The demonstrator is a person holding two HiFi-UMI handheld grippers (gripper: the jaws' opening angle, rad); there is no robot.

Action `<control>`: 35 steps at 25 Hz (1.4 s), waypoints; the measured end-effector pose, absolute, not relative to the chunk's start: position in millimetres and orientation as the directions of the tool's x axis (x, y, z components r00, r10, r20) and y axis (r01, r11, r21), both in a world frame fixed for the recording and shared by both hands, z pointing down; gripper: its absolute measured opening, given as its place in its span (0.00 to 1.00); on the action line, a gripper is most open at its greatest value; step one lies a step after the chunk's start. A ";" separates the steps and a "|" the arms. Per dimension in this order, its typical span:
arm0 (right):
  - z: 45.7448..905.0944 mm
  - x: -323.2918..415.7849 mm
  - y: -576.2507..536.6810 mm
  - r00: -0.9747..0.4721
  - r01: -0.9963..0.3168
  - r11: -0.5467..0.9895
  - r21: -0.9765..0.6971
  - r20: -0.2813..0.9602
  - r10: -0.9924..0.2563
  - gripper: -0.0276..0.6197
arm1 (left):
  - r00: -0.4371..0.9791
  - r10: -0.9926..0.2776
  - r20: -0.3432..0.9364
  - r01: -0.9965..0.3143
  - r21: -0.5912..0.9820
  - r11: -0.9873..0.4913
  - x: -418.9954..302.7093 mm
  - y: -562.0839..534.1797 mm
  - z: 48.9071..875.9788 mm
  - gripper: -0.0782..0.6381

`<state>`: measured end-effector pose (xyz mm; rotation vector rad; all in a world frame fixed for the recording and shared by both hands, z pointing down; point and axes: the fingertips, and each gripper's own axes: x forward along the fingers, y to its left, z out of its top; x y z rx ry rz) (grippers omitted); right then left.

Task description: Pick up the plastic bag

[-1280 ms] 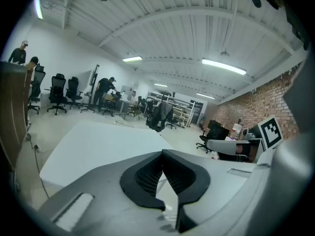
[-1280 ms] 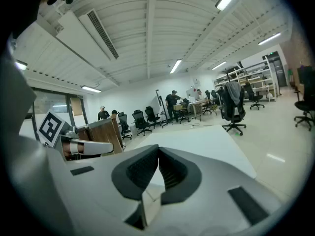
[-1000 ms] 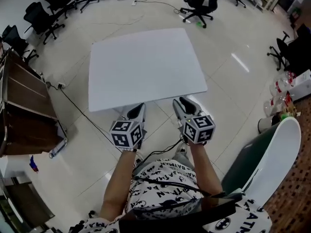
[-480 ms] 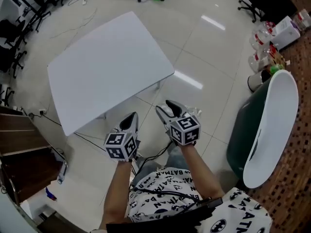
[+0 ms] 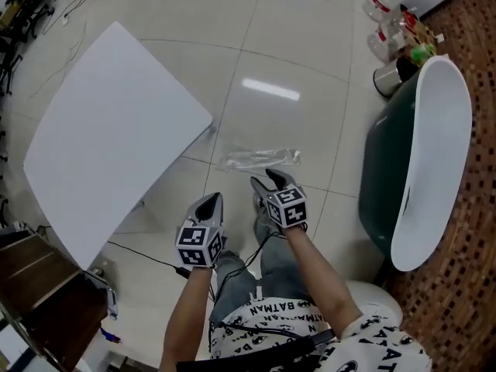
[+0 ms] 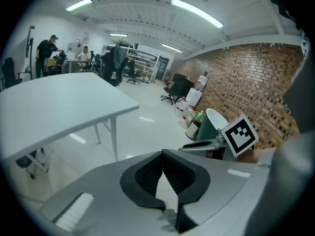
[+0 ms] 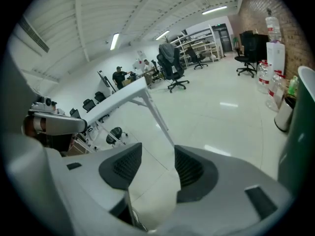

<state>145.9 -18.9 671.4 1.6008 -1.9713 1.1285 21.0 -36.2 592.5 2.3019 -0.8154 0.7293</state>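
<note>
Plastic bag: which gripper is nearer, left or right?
Right. The right gripper is just short of the bag, fingers just opened, empty. The left gripper hangs further back, to the bag's lower left in the head view.

left gripper [image 5: 211, 201] — fingers [image 6: 147, 173] together | right gripper [image 5: 266, 180] — fingers [image 7: 189, 168] just opened, empty | both tilted down

plastic bag [image 5: 260, 159] in view, right tongs [image 5: 264, 179] opened

White table [image 5: 101, 146], green tub [image 5: 384, 180], bottles [image 5: 385, 36] beyond
</note>
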 end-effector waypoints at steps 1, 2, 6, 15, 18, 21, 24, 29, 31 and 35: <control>689.0 159.2 -17.9 -0.287 -0.936 0.024 -0.352 0.719 -0.633 0.39 | 0.663 -0.351 0.661 -0.682 0.339 -0.649 35.3 -38.1 608.3 0.11; 706.8 170.6 -17.3 -0.284 -0.936 0.014 -0.351 0.733 -0.618 0.39 | 0.662 -0.335 0.670 -0.676 0.342 -0.653 48.4 -40.4 624.7 0.11; 783.3 192.7 -22.9 -0.296 -0.938 0.013 -0.346 0.781 -0.550 0.45 | 0.643 -0.286 0.710 -0.679 0.357 -0.642 78.7 -52.0 693.8 0.11; 1012.7 142.9 -40.4 -0.390 -0.921 0.169 -0.352 0.829 -0.402 0.45 | 0.603 -0.274 0.749 -0.725 0.371 -0.580 63.6 -71.9 867.6 0.11; 1094.4 120.2 -42.6 -0.392 -0.919 0.199 -0.340 0.841 -0.373 0.45 | 0.585 -0.261 0.767 -0.734 0.364 -0.574 50.5 -74.9 941.5 0.11; 1161.7 106.0 -48.6 -0.386 -0.921 0.205 -0.332 0.850 -0.358 0.45 | 0.563 -0.243 0.790 -0.740 0.350 -0.575 41.9 -78.0 1009.8 0.11; 1216.2 91.9 -53.3 -0.387 -0.919 0.219 -0.328 0.860 -0.332 0.48 | 0.542 -0.199 0.817 -0.737 0.348 -0.580 34.0 -76.3 1066.7 0.11; 1280.1 77.1 -65.3 -0.377 -0.888 0.382 -0.255 0.880 -0.288 0.52 | 0.531 -0.171 0.830 -0.739 0.355 -0.573 26.6 -73.4 1126.0 0.11; 1298.3 67.3 -69.1 -0.376 -0.849 0.483 -0.213 0.887 -0.269 0.56 | 0.528 -0.165 0.833 -0.742 0.358 -0.567 20.7 -70.8 1142.5 0.11; 1319.8 61.9 -74.8 -0.349 -0.760 0.639 -0.121 0.905 -0.243 0.56 | 0.521 -0.148 0.841 -0.743 0.361 -0.563 14.5 -66.3 1160.2 0.11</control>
